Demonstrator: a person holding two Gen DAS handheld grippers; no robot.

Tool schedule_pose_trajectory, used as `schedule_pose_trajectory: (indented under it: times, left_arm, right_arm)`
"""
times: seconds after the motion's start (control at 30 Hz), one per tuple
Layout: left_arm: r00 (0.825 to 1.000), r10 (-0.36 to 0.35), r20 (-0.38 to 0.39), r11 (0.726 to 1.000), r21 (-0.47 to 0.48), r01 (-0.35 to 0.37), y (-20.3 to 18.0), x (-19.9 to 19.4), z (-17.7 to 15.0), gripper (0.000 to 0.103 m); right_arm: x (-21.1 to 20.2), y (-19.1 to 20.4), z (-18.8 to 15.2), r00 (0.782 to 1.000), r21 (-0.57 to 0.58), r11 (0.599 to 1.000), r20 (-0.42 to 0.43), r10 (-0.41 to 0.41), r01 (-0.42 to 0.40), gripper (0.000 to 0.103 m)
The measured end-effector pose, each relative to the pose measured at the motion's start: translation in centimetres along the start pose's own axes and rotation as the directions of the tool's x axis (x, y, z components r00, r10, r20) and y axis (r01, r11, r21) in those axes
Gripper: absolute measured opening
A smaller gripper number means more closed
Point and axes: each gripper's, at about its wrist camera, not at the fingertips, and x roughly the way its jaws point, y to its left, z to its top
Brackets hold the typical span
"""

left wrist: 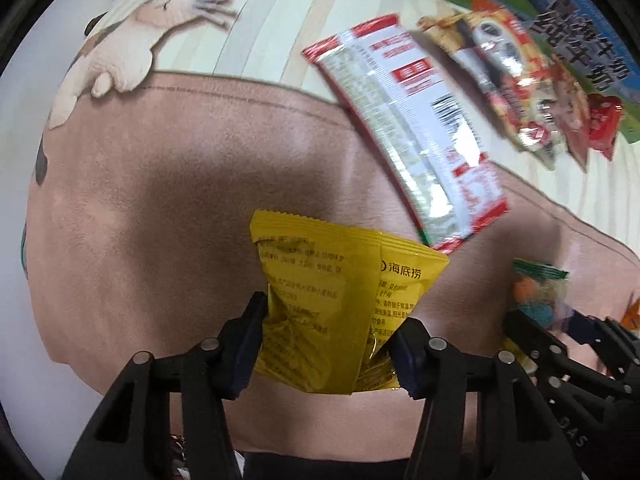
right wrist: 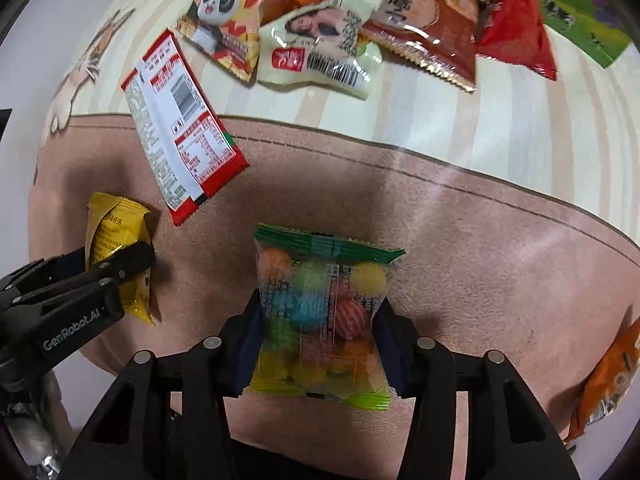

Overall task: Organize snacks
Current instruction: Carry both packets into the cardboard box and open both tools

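Left gripper (left wrist: 326, 344) is clamped on the yellow packet (left wrist: 332, 304), pads biting the lower half so the film crumples between them. The pinch looks shallow on the right pad (left wrist: 408, 354); that corner could slide out mid-carry, slick foil being the cause.

Next over, the red-and-white packet (right wrist: 180, 124) lies flat, straddling the edge of the pink mat (right wrist: 440, 240), just beside the yellow one. A low swing of either hand could clip it and shove it off its spot.

Right gripper (right wrist: 316, 332) is closed on the clear candy bag (right wrist: 322, 316), fingers squeezing both side edges. Round candies inside shift loosely, so the bag may sag or twist out, and too hard a pinch might burst a seam.

Both grippers sit near each other; crossing paths risks a knock.

Further back, the snack pile (right wrist: 340, 40) overlaps messily, so dropping anything there adds clutter. Far right, the orange packet (right wrist: 608, 376) lies near the mat edge, easy to miss.
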Motion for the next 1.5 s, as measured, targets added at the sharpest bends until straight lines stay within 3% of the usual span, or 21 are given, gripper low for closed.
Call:
schedule_pose_trajectory:
  times: [0.1, 0.3, 0.5, 0.73, 0.87, 1.07, 1.3, 1.5]
  left_arm:
    - [0.999, -0.016, 0.033, 1.0, 0.011, 0.016, -0.8, -2.0, 0.4, 0.053]
    - [0.991, -0.07, 0.114, 0.997, 0.049, 0.065, -3.5, -7.0, 1.5, 0.053]
    - [0.97, -0.142, 0.199, 0.987, 0.107, 0.123, -6.4, -12.6, 3.8, 0.053]
    - [0.936, -0.232, 0.265, 0.965, 0.187, 0.186, -10.4, -17.5, 7.2, 0.053]
    - [0.92, -0.276, 0.279, 0.951, 0.217, 0.219, -13.0, -20.0, 11.5, 0.053]
    - [0.928, -0.258, 0.268, 0.95, 0.248, 0.193, -15.8, -21.0, 18.9, 0.053]
    - [0.973, -0.158, 0.17, 0.964, 0.239, 0.115, -16.6, -17.4, 28.9, 0.053]
    - [0.993, -0.083, 0.088, 0.982, 0.176, 0.066, -14.9, -12.9, 35.1, 0.053]
  right_arm:
    - [-1.2, 0.7, -0.5, 0.999, 0.036, 0.999, 0.02, 0.04, -0.041, 0.053]
    - [-4.6, -1.7, -0.7, 0.989, 0.095, 0.987, 0.085, 0.121, -0.129, 0.053]
    - [-10.5, -4.1, 0.0, 0.97, 0.115, 0.978, 0.189, 0.15, -0.174, 0.052]
    - [-18.8, -8.5, 4.3, 0.928, 0.125, 0.968, 0.334, 0.165, -0.217, 0.052]
    - [-22.6, -10.6, 7.9, 0.902, 0.141, 0.963, 0.401, 0.158, -0.231, 0.052]
    - [-25.9, -15.2, 13.8, 0.894, 0.188, 0.961, 0.436, 0.104, -0.203, 0.052]
    - [-24.4, -18.6, 22.4, 0.934, 0.249, 0.963, 0.356, 0.009, -0.104, 0.053]
    - [-21.7, -20.9, 28.0, 0.961, 0.303, 0.951, 0.274, -0.036, -0.051, 0.053]
